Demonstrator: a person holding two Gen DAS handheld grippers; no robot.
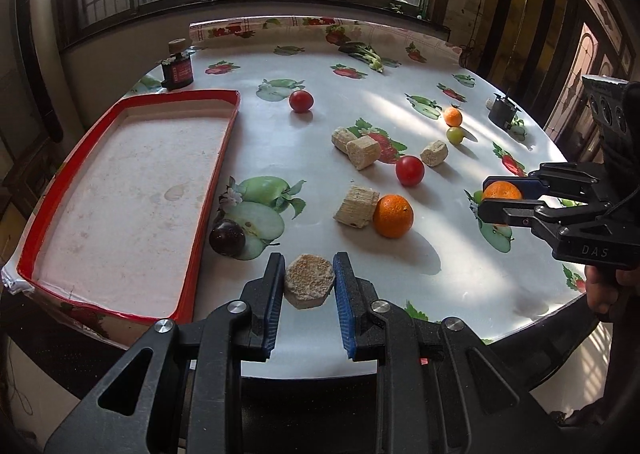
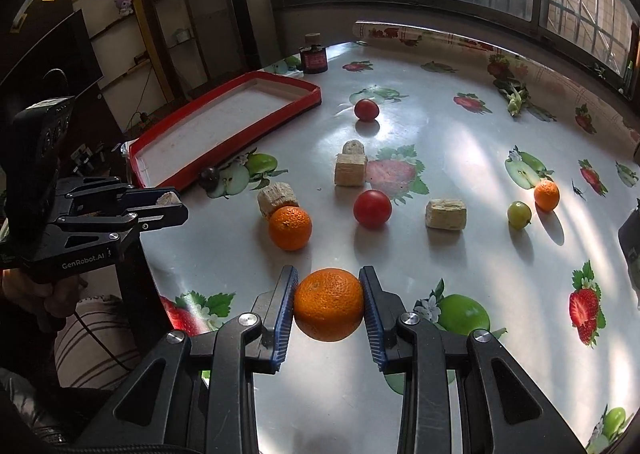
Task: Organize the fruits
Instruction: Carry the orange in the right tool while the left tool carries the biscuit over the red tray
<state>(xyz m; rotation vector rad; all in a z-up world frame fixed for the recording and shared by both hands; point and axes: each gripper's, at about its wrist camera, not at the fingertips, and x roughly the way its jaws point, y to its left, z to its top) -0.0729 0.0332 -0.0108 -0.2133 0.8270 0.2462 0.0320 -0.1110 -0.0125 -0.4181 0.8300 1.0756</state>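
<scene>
Fruits lie scattered on our fruit-print table (image 1: pixel 320 65); at far left the red-rimmed tray (image 1: pixel 120 197) holds nothing, a dark plum (image 1: pixel 227 238) just beside its rim. Our left gripper (image 1: pixel 309 282) clamps a beige block (image 1: pixel 309 280). Loose blocks, tomatoes and an orange (image 1: pixel 393 215) sit mid-table. Our right gripper (image 2: pixel 329 304) clamps a dimpled orange (image 2: pixel 329 304).

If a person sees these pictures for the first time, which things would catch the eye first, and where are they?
Probably the orange clamped in the right gripper near the table's front edge. Next, the beige hexagonal block held in the left gripper, beside the empty red-rimmed tray at the table's left side.
</scene>
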